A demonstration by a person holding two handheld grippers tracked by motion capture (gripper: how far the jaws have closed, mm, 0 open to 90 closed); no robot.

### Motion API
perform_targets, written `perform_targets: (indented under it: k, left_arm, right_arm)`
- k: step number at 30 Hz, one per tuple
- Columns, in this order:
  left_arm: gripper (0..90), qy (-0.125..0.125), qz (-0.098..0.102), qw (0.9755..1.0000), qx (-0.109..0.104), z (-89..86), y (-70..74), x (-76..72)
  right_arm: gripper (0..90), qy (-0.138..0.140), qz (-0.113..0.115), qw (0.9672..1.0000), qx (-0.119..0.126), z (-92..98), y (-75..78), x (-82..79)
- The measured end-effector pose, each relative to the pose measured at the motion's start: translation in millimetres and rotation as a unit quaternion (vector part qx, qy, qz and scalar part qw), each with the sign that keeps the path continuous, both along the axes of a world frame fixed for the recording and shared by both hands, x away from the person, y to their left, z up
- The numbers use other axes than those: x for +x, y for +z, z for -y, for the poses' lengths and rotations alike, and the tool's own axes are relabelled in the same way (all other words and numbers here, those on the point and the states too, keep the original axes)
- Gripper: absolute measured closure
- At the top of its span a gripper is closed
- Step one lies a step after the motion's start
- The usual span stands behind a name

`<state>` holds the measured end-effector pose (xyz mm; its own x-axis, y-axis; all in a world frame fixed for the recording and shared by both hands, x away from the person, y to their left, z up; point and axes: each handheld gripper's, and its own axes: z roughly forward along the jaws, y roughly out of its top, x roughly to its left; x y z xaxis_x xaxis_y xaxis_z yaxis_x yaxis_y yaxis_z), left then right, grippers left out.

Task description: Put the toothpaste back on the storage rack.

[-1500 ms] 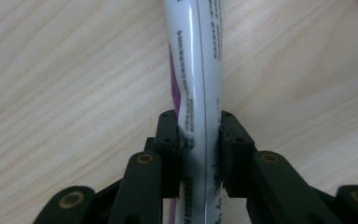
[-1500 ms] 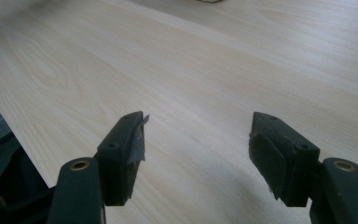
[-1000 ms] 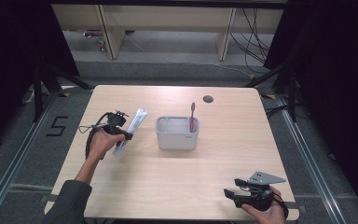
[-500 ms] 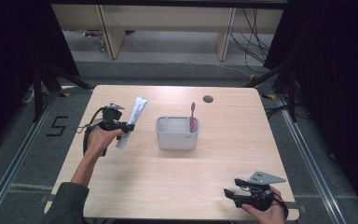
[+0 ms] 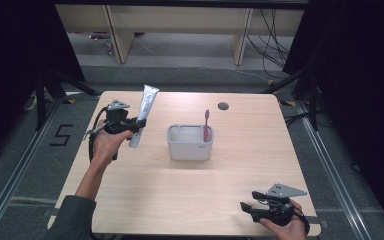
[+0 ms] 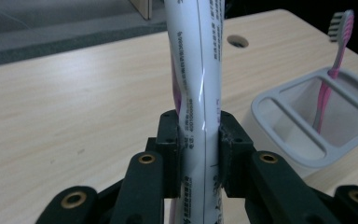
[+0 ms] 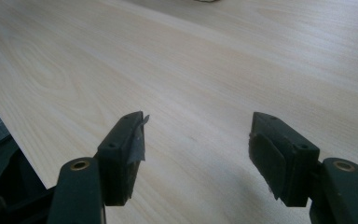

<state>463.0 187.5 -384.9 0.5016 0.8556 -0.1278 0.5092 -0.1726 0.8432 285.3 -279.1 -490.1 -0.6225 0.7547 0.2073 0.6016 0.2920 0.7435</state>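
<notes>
Plastic, soft and smooth, is what the left gripper (image 5: 130,129) holds: in the high view it clamps a white toothpaste tube (image 5: 144,114) near its lower end, and the tube stands almost upright in the air, to the left of the grey holder (image 5: 190,148) and apart from it. I judge that such a long tube, gripped so low, can swing or slip down when it is carried toward the holder. A pink toothbrush (image 5: 206,125) stands in the right compartment of the holder, so the tube could knock it if it comes in too far to that side; the left compartment is free. The right gripper (image 5: 249,209) rests well apart from the holder, at the near right corner of the wooden table (image 5: 180,190). In the left gripper view, the two black pads press on the tube (image 6: 198,93) from both sides, and its wall looks a little twisted between them, which can let it turn. The holder (image 6: 279,135) lies to the right, with the toothbrush (image 6: 333,70) leaning in its far compartment. In the right gripper view, the jaws stand wide with nothing between them, over bare wood (image 7: 191,70).
</notes>
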Motion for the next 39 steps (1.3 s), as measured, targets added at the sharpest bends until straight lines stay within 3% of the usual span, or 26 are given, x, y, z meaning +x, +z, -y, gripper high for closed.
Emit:
perform_targets:
  k: [3,5,7,8,11,14,15,21,31,35,36,39]
  left_arm:
    - [73.3,-0.006,0.013,0.9998,-0.012,6.4,5.7,-1.5]
    - [73.2,-0.015,0.015,0.9997,-0.014,12.0,8.3,-2.1]
    - [73.3,-0.023,0.018,0.9996,-0.002,18.0,11.2,-3.0]
    - [73.3,-0.026,0.021,0.9994,-0.012,22.1,11.9,-2.6]
    - [73.3,-0.031,0.032,0.9988,-0.020,32.6,17.4,-3.9]
    - [73.3,-0.042,0.046,0.9974,-0.037,44.3,21.6,-5.1]
    - [73.3,-0.045,0.054,0.9967,-0.041,48.6,22.4,-5.7]
    - [73.3,-0.067,0.067,0.9943,-0.049,72.4,25.6,-5.1]
    - [73.3,-0.087,0.075,0.9915,-0.060,109.6,20.0,2.8]
    - [73.3,-0.090,0.076,0.9910,-0.064,118.4,14.3,7.4]
    - [73.3,-0.087,0.081,0.9909,-0.062,120.1,12.7,8.2]
    - [73.3,-0.086,0.083,0.9906,-0.066,123.0,8.6,11.1]
  right_arm:
    - [36.7,-0.001,-0.003,1.0000,0.003,-0.5,-0.2,-0.1]
    - [36.7,0.005,0.014,0.9999,-0.009,1.3,-0.2,1.4]
    - [36.7,0.001,0.001,1.0000,-0.002,-0.1,0.0,0.1]
    - [36.7,0.005,0.013,0.9999,-0.005,0.9,-0.7,1.5]
    - [36.6,0.001,0.002,1.0000,-0.001,0.1,0.0,0.1]
    - [36.6,0.000,0.005,1.0000,0.002,0.1,-0.1,0.1]
    - [36.6,0.005,0.016,0.9999,-0.004,1.6,-0.1,1.3]
    - [36.6,0.005,0.016,0.9999,-0.003,1.7,0.0,1.3]
    - [36.6,0.007,0.015,0.9999,-0.003,2.0,-0.1,1.5]
    - [36.7,0.008,0.013,0.9999,-0.001,1.9,-0.1,1.6]
    - [36.7,0.006,0.006,0.9999,0.009,0.6,-0.6,0.9]
    - [36.6,0.009,0.013,0.9999,-0.001,2.0,-0.2,1.8]
